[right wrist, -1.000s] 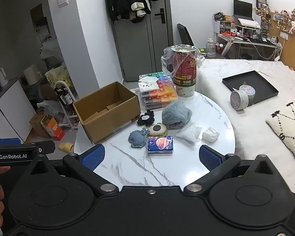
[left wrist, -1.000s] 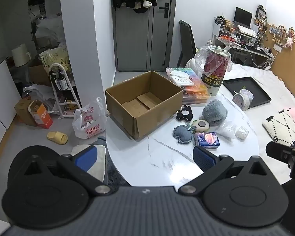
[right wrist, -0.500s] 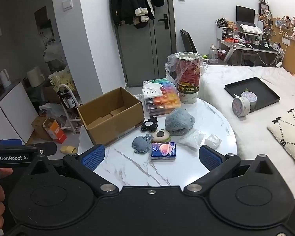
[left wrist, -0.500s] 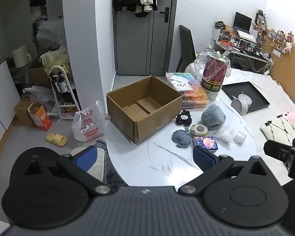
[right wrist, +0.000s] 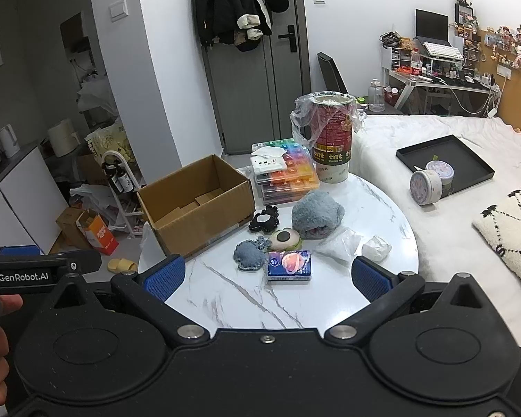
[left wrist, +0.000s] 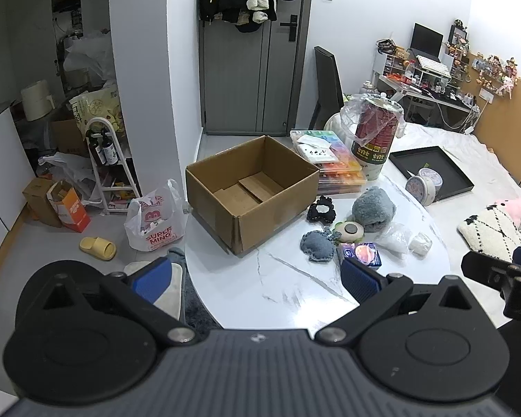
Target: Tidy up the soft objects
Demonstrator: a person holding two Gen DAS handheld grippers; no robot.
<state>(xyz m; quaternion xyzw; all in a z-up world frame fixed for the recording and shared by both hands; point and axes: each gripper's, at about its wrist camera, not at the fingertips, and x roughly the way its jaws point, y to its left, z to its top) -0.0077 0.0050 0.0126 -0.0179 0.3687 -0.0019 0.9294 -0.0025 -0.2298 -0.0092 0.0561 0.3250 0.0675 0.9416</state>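
Observation:
An open cardboard box (left wrist: 250, 191) (right wrist: 198, 205) stands on the left part of the round white marble table (left wrist: 295, 278) (right wrist: 246, 295). Right of it lie soft items: a fluffy grey-blue bundle (left wrist: 373, 205) (right wrist: 316, 213), a black scrunchie (left wrist: 321, 210) (right wrist: 264, 219), a small denim pouch (left wrist: 316, 246) (right wrist: 248, 255), a round cream-and-green plush (left wrist: 349, 230) (right wrist: 284, 238), a blue tissue pack (left wrist: 363, 253) (right wrist: 290, 264) and clear plastic bags (right wrist: 342, 246). My left gripper (left wrist: 257, 278) and right gripper (right wrist: 265, 276) hover open and empty above the table's near edge.
A red canister in a plastic bag (right wrist: 331, 139) and stacked coloured organiser cases (right wrist: 284, 170) stand at the table's back. A bed with a black tray (right wrist: 444, 160) and a patterned pillow (right wrist: 510, 232) is on the right. Floor clutter and a shopping bag (left wrist: 154, 224) lie left.
Both grippers have drawn back and risen from the table, so the box and soft items look smaller and farther. Nothing on the table has moved.

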